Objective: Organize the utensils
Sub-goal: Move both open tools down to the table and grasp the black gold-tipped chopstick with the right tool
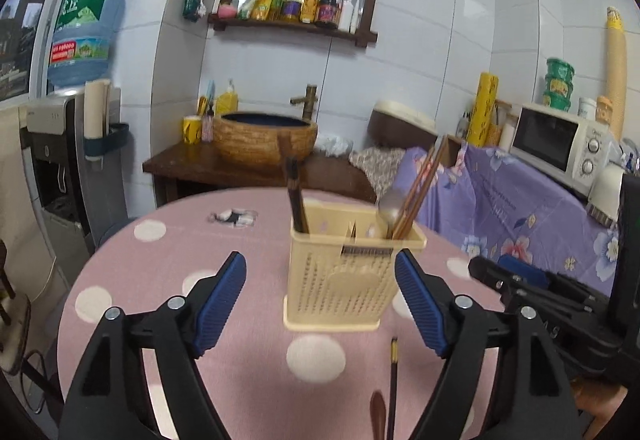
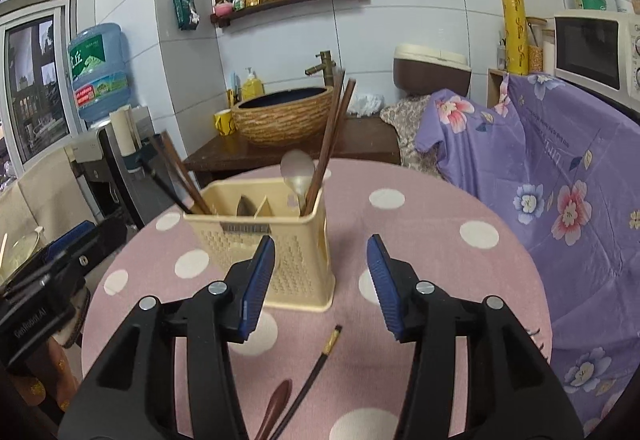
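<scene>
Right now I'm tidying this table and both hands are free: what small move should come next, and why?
Probably lower the right hand-held gripper onto the dark chopstick lying on the pink table. Its jaws stand open and empty, and the chopstick lies loose beside a wooden spoon, just in front of the beige holder that already has chopsticks and a spoon standing in it.

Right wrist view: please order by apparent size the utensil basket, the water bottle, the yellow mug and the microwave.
1. Utensil basket, largest, though it is nearest the camera.
2. Microwave, cut by the picture edge, so its rank against the basket is unsure.
3. Water bottle.
4. Yellow mug, smallest.
</scene>
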Action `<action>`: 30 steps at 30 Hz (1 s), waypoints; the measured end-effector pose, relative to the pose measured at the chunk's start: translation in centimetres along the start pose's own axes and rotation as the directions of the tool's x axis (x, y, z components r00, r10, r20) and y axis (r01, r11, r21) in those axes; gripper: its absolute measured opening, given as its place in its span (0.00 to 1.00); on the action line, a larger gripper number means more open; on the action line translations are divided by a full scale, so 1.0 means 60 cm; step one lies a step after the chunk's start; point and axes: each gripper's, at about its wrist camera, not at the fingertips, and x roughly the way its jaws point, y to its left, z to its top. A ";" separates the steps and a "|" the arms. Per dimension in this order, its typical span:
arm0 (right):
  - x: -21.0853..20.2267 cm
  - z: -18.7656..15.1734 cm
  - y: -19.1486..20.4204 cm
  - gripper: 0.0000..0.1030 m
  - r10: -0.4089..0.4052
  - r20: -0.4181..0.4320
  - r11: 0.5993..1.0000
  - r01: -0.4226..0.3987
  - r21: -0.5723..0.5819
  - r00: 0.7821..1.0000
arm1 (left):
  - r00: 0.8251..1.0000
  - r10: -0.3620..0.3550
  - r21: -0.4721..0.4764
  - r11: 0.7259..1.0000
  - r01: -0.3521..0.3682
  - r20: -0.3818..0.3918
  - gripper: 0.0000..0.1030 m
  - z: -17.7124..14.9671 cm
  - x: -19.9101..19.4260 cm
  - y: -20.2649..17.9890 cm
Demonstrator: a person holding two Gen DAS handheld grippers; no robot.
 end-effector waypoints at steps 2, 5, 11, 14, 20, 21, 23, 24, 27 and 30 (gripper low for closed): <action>0.006 -0.018 -0.001 0.47 -0.010 -0.032 1.000 0.010 0.007 0.999 | 0.999 -0.002 -0.011 1.000 0.002 -0.043 0.75 -0.022 0.006 0.007; 0.022 -0.048 -0.006 0.47 -0.007 -0.102 0.999 0.011 0.038 0.995 | 0.993 -0.001 -0.005 1.000 0.001 -0.119 0.76 -0.060 0.020 0.012; 0.057 -0.103 -0.010 0.47 -0.031 -0.205 0.997 0.046 0.067 0.978 | 0.975 0.067 0.058 0.997 -0.056 -0.210 0.78 -0.124 0.039 0.022; 0.072 -0.128 -0.023 0.47 -0.042 -0.245 0.992 0.069 0.102 0.969 | 0.967 0.071 0.026 0.997 -0.067 -0.243 0.78 -0.147 0.042 0.042; 0.106 -0.158 -0.049 0.38 -0.010 -0.327 0.979 0.076 0.190 0.945 | 0.950 0.079 -0.018 0.996 -0.089 -0.303 0.72 -0.185 0.050 0.075; 0.112 -0.159 -0.050 0.37 0.000 -0.336 0.976 0.073 0.204 0.942 | 0.947 0.074 -0.027 0.996 -0.087 -0.312 0.69 -0.189 0.052 0.078; 0.125 -0.160 -0.047 0.35 0.006 -0.351 0.975 0.073 0.212 0.936 | 0.944 0.054 -0.042 0.997 -0.071 -0.326 0.65 -0.192 0.053 0.081; 0.131 -0.160 -0.043 0.35 0.008 -0.358 0.975 0.072 0.210 0.934 | 0.945 0.052 -0.040 0.997 -0.068 -0.324 0.64 -0.192 0.052 0.079; 0.153 -0.155 -0.025 0.30 -0.004 -0.374 0.978 0.082 0.192 0.927 | 0.945 0.045 -0.017 0.998 -0.054 -0.325 0.63 -0.194 0.049 0.068; 0.175 -0.153 -0.012 0.28 -0.030 -0.397 0.979 0.107 0.173 0.917 | 0.943 0.040 -0.002 0.999 -0.043 -0.331 0.62 -0.198 0.048 0.059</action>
